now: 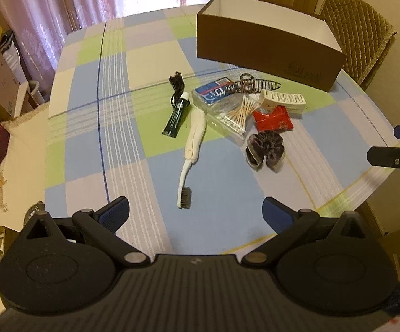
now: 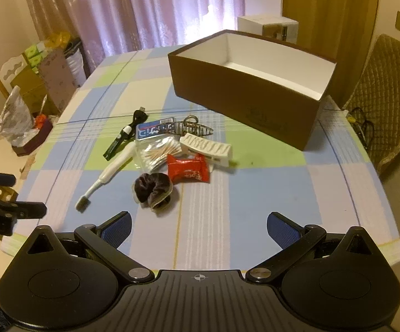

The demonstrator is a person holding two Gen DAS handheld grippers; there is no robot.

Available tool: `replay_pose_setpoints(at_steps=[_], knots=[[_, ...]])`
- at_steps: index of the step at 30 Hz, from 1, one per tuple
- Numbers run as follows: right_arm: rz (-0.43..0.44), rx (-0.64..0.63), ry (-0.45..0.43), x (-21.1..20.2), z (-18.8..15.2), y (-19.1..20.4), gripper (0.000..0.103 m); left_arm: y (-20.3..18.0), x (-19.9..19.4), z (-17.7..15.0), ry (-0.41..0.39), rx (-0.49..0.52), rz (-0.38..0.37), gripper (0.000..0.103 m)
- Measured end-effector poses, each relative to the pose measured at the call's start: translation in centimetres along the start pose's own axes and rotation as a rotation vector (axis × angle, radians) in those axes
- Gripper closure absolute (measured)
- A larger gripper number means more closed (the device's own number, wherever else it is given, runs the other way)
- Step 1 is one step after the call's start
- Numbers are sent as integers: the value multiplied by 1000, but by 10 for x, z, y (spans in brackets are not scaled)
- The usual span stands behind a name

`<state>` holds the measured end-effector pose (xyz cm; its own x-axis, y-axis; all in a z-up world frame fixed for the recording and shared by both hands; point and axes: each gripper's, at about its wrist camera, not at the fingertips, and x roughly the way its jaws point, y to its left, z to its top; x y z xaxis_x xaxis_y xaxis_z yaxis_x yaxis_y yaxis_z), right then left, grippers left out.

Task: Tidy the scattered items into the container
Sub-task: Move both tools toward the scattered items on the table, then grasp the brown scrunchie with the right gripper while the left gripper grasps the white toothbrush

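Brown box, open at the top, white inside, nothing seen in it, at the far right part of the table with the checked cloth. In front of it, near the middle of the table, a loose heap of small items, all outside the box.

Nearest to the box: a striped dark hair claw and a white hair claw, the two just beside each other. Under the striped claw a blue and white packet. Next to it a clear bag of cotton swabs, touching the white claw. In front of the white claw a red wrapped packet, and nearer still a dark velvet scrunchie, just beside the red packet.

At the left side of the heap: a white toothbrush, lying flat, dark bristles toward the cameras. Beside its handle a dark green tube with a white cap, and behind that a coiled black cable.

Left gripper low over the near table edge, jaws spread wide, nothing between them. Right gripper likewise spread wide and empty, over the near edge, well apart from the heap. Behind the table, pink curtains and a quilted chair at the right.
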<state>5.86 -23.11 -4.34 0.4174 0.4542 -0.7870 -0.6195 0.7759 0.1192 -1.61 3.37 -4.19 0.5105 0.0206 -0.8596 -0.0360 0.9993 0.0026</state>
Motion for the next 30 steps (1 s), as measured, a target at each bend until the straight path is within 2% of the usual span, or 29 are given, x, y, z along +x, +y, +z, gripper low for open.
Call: replay_pose_setpoints(at_steps=[9, 13, 16, 18, 22, 30], knots=[[55, -19, -3, 31, 1, -1, 2, 8, 25, -5, 9, -8, 5, 3], [72, -29, 28, 52, 1, 3, 2, 11, 34, -1, 6, 1, 9, 3], [88, -48, 43, 68, 0, 9, 17, 13, 42, 3, 10, -2, 8, 3], [100, -56, 54, 80, 0, 12, 21, 14, 48, 4, 15, -1, 12, 3], [119, -62, 70, 97, -1, 18, 38, 16, 61, 8, 31, 1, 19, 3], [142, -35, 81, 120, 3, 20, 55, 22, 79, 14, 58, 2, 20, 4]])
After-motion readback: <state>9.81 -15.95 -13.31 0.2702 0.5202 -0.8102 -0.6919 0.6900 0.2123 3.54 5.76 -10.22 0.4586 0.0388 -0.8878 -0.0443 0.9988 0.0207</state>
